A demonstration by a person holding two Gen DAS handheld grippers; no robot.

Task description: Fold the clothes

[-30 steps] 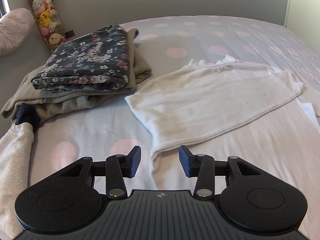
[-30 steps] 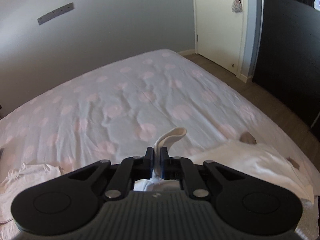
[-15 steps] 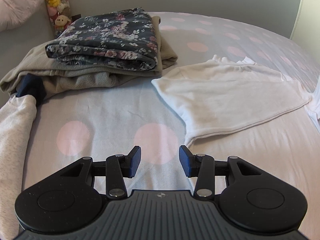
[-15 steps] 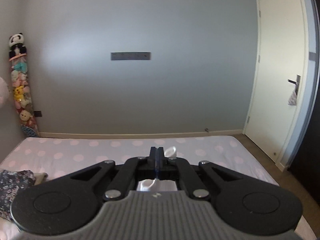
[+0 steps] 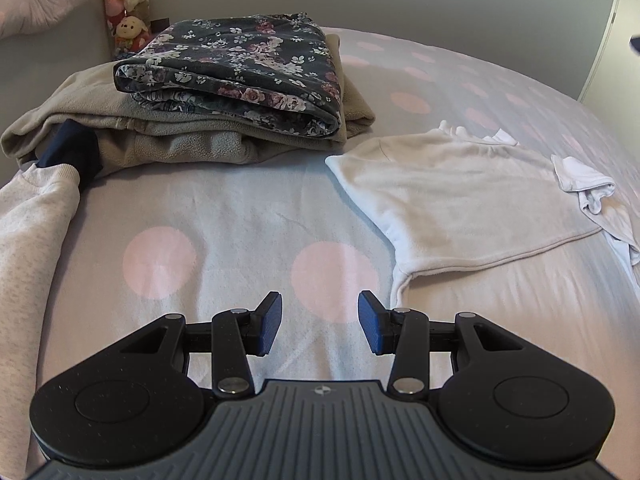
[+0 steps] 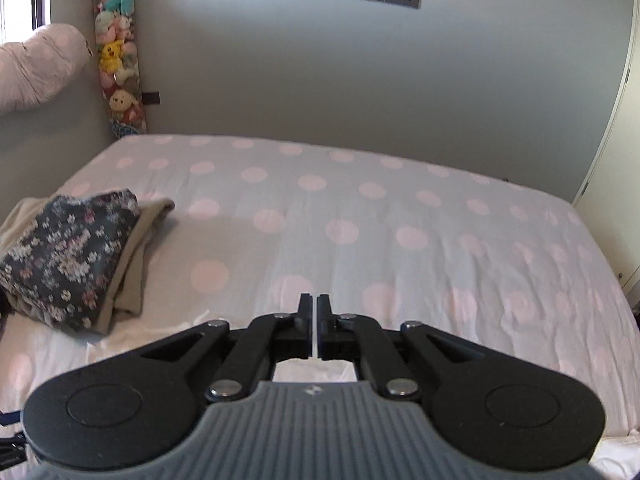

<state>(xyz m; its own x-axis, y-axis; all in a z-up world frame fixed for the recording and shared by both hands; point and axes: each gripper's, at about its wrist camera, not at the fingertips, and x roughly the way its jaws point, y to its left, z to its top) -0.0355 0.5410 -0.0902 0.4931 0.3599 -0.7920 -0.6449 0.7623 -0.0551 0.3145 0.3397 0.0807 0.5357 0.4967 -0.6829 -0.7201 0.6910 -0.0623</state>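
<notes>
A white top lies partly folded on the polka-dot bed, right of centre in the left wrist view, with a bunched sleeve on its right side. My left gripper is open and empty, low over the sheet just left of the top's near corner. My right gripper is shut, its jaws nearly touching; white cloth shows below and behind them, but I cannot see cloth between the tips.
A folded stack, a floral garment on a beige one, sits at the back left and shows in the right wrist view. A grey sweatshirt sleeve lies at the left edge. Plush toys hang in the corner.
My left gripper has drawn back and left, away from the top's corner. My right gripper swung up and over to the left; the white strip that stuck out of its jaws no longer shows.
</notes>
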